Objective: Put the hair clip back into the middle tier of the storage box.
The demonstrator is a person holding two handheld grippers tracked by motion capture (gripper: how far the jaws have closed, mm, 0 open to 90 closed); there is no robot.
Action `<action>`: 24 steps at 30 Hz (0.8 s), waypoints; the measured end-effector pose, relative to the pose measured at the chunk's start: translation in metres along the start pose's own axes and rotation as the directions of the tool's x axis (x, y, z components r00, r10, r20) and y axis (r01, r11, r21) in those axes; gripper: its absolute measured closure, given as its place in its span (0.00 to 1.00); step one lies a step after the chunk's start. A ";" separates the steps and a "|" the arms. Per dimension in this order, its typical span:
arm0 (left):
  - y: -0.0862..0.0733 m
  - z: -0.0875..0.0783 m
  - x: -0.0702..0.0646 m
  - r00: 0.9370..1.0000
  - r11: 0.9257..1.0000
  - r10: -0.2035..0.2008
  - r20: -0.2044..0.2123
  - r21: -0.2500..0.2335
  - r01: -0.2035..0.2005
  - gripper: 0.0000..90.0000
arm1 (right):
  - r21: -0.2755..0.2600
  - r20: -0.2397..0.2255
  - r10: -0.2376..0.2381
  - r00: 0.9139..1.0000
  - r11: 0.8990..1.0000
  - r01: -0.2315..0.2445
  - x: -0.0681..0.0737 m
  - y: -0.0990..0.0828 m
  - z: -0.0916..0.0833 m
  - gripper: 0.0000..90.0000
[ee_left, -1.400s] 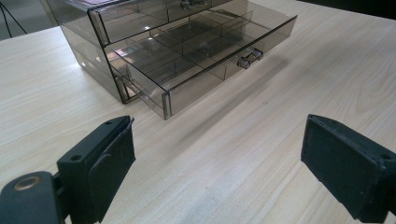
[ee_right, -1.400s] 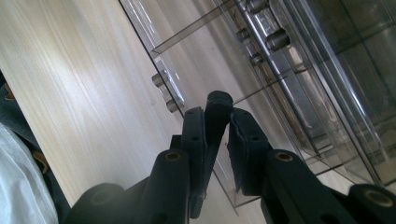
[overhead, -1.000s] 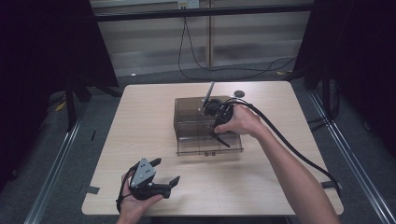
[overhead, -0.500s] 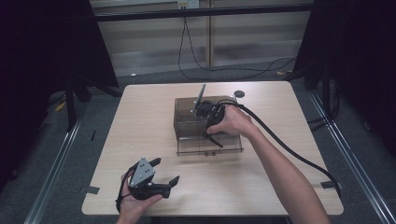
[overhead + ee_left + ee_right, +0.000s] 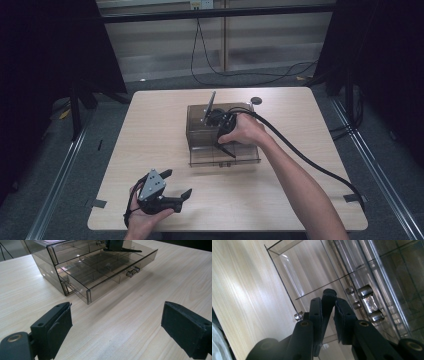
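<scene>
**Mia:** What moved since before?

**Ben:** The right hand-held gripper came down a little, closer to the open drawer. The left hand-held gripper stayed where it was.

**Mia:** Is the right one holding something?

**Ben:** Yes. Its jaws are squeezed tight on a thin black stick. I can't tell what the stick is.

**Mia:** Where is the stick?

**Ben:** Just above the drawer's little compartments, in front of the brown see-through box. I think the drawer is pulled out so the stick can go in.

**Mia:** And the left one?

**Ben:** Wide open, holding nothing. It rests near the front edge of the tabletop, well apart from the box, probably to stay out of the way.
</scene>
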State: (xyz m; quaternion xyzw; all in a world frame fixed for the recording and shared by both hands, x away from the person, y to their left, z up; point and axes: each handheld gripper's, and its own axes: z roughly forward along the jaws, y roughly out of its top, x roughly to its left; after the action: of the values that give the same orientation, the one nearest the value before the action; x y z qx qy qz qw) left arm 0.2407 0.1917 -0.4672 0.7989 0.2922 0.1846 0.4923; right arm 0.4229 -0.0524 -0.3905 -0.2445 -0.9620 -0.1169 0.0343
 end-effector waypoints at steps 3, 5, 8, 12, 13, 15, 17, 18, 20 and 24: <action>0.000 0.000 0.000 1.000 1.000 -0.002 0.000 0.000 0.002 0.11 | -0.004 -0.004 -0.001 1.000 1.000 0.001 -0.001 0.001 0.002 0.86; 0.000 0.000 0.000 1.000 1.000 -0.003 -0.001 -0.001 0.003 0.11 | -0.003 -0.004 0.004 1.000 1.000 -0.004 -0.001 0.001 0.004 0.86; 0.000 0.000 0.000 1.000 1.000 -0.006 -0.003 -0.002 0.006 0.11 | 0.003 -0.009 -0.002 1.000 1.000 0.002 -0.001 0.002 0.007 0.86; 0.000 0.000 0.000 1.000 1.000 -0.002 -0.001 -0.001 0.002 0.11 | 0.008 -0.013 -0.003 1.000 1.000 0.003 -0.002 0.003 0.011 0.86; 0.000 -0.001 0.000 1.000 1.000 0.000 0.000 0.000 0.000 0.11 | 0.010 -0.009 -0.001 1.000 1.000 0.001 -0.002 0.003 0.012 0.86; 0.000 -0.001 0.001 1.000 1.000 0.000 0.000 -0.002 0.000 0.11 | 0.012 -0.014 -0.004 1.000 1.000 0.004 -0.002 0.003 0.014 0.86; 0.000 -0.001 0.001 1.000 1.000 -0.003 -0.001 -0.006 0.002 0.11 | 0.015 -0.010 -0.003 1.000 1.000 0.004 -0.002 0.003 0.014 0.86; 0.000 -0.001 0.001 1.000 1.000 -0.002 -0.003 -0.007 0.002 0.11 | 0.018 -0.011 -0.008 1.000 1.000 0.009 -0.002 0.004 0.016 0.86; 0.000 -0.001 0.001 1.000 1.000 -0.003 -0.001 -0.008 0.003 0.11 | 0.014 -0.008 -0.009 1.000 1.000 0.009 -0.002 0.004 0.018 0.86; 0.000 -0.001 0.001 1.000 1.000 -0.004 -0.001 -0.005 0.004 0.11 | 0.016 -0.010 -0.006 1.000 1.000 0.006 -0.001 0.005 0.021 0.86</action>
State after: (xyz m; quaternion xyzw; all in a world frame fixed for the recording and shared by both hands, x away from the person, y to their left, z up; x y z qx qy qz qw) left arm 0.2410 0.1927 -0.4671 0.7969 0.2936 0.1846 0.4946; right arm 0.4263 -0.0439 -0.4099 -0.2408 -0.9634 -0.1108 0.0409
